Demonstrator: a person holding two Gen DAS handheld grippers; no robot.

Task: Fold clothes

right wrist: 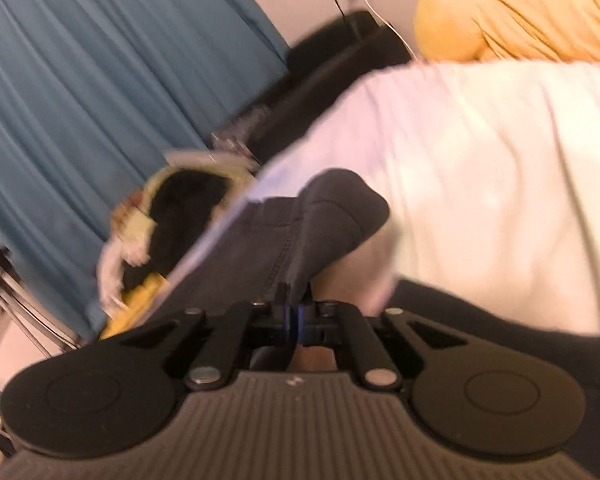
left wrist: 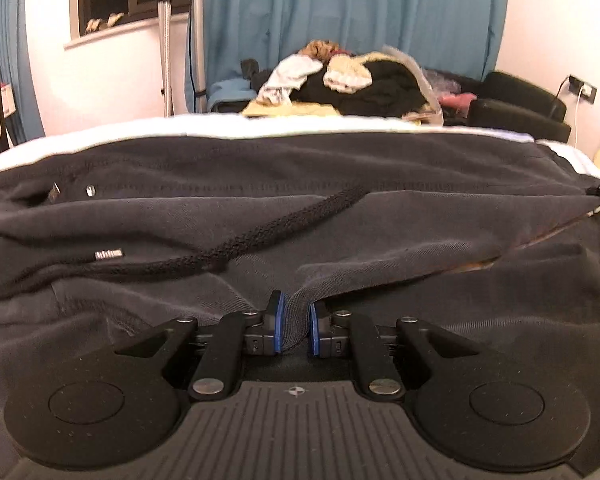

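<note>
A dark grey garment (left wrist: pixel 300 208) with a black drawstring (left wrist: pixel 260 236) lies spread over a white bed (left wrist: pixel 100 132) and fills the left wrist view. My left gripper (left wrist: pixel 296 322) is shut on a pinched fold of its cloth, which runs between the blue pads (left wrist: pixel 279 320). In the blurred right wrist view, a raised corner of the same dark garment (right wrist: pixel 328 216) stands up off the white sheet (right wrist: pixel 480 184). My right gripper (right wrist: pixel 296 302) is shut on the lower edge of that corner, with the jaws close together.
A pile of mixed clothes (left wrist: pixel 348 76) lies beyond the bed's far edge, in front of a blue curtain (left wrist: pixel 340 8). A black armchair (left wrist: pixel 516 100) stands at the back right. A yellow cushion (right wrist: pixel 512 8) rests at the head of the bed. Tripod legs (left wrist: pixel 196 40) stand at the back left.
</note>
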